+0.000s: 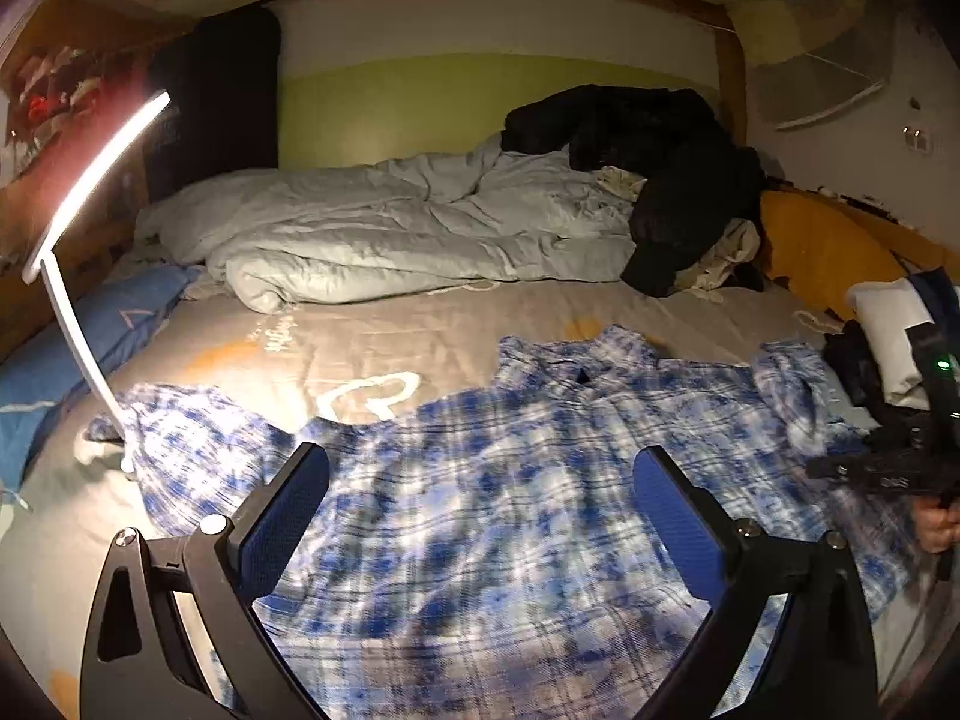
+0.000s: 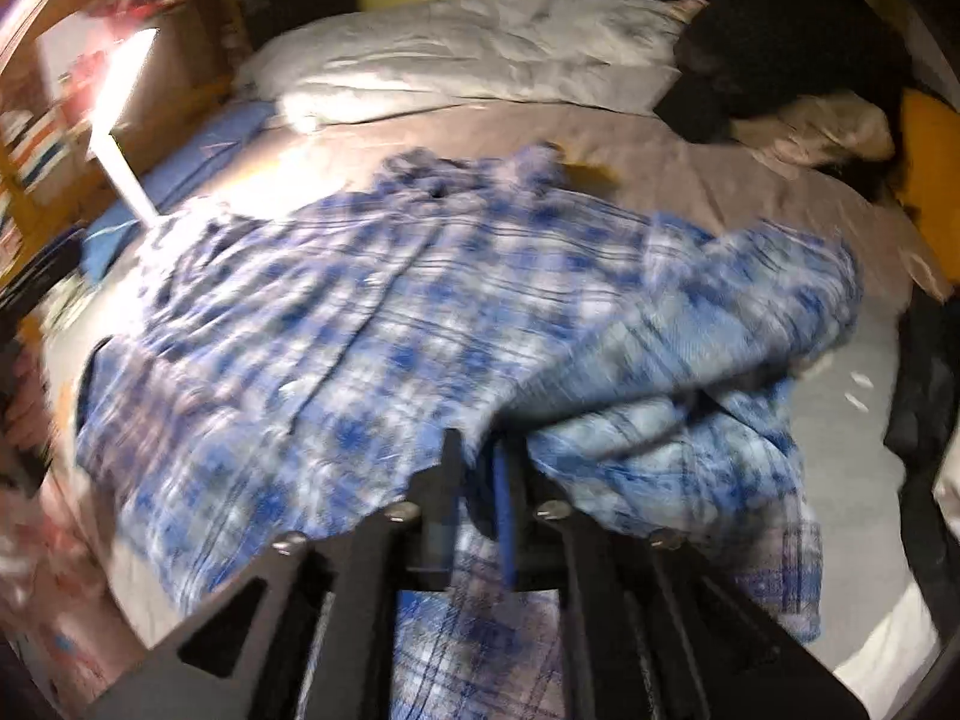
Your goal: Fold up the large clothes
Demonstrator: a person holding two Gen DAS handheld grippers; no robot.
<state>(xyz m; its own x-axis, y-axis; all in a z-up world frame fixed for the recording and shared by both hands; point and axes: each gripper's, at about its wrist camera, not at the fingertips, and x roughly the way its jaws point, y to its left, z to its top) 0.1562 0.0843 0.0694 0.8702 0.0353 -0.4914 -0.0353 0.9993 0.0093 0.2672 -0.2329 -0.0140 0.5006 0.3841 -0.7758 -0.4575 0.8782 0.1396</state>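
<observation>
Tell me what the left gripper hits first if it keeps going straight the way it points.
Most likely the plaid shirt spread on the bed: the left gripper stands open just above it, nothing between. Depth is hard to judge.

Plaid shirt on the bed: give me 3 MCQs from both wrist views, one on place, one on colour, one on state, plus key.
1. Where does the lit lamp stand, seen from the left wrist view?
A. Left of the plaid shirt
B. On the crumpled duvet
C. Beside the orange pillow

2. What colour is the garment heaped at the far right of the duvet?
A. Red
B. Black
C. White

3. How do the left tongs stand?
A. Shut on a sleeve
B. Open above the shirt, nothing between the pads
C. Shut on the lamp

Key: 1 A, the lamp stem rises at the shirt's left edge. 2 B, the black garment lies dark against the pale duvet. 3 B, both blue pads are wide apart with the cloth lying behind them.
</observation>
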